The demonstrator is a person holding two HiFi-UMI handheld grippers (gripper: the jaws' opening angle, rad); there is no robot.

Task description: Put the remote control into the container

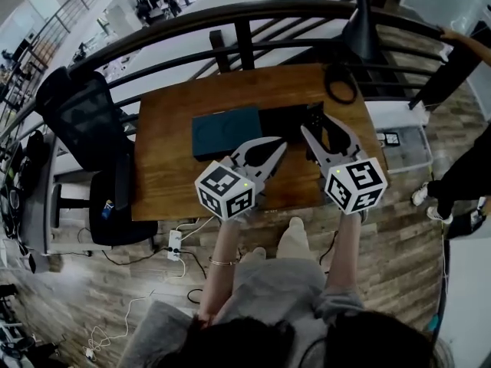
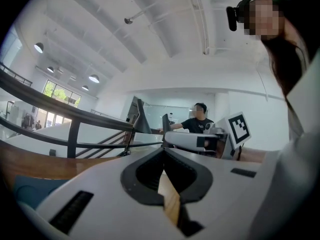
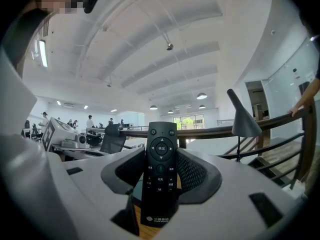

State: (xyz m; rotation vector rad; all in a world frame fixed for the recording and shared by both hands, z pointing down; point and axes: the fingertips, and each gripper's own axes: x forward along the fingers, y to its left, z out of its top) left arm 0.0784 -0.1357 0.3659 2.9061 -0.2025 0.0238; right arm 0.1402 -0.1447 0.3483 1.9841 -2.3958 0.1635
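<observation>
A black remote control [image 3: 160,171] stands upright between the jaws of my right gripper [image 3: 160,156], buttons facing the camera, and the pads press on its sides. In the head view this right gripper [image 1: 326,129] hangs over the right part of the wooden table [image 1: 169,175]. A flat teal container [image 1: 226,130] lies at the table's middle, with a black rectangular tray [image 1: 288,119] right of it. My left gripper [image 1: 278,146] hovers just in front of the teal container, tips together and nothing held. The left gripper view shows its fingertips [image 2: 163,151] meeting over the wood.
A black cable loop [image 1: 340,83] lies at the table's far right corner, beside a dark lamp post [image 1: 360,21]. A dark railing [image 1: 230,18] runs behind the table. A black office chair [image 1: 84,117] stands left, a clear plastic bin [image 1: 403,140] and a person [image 1: 460,182] right.
</observation>
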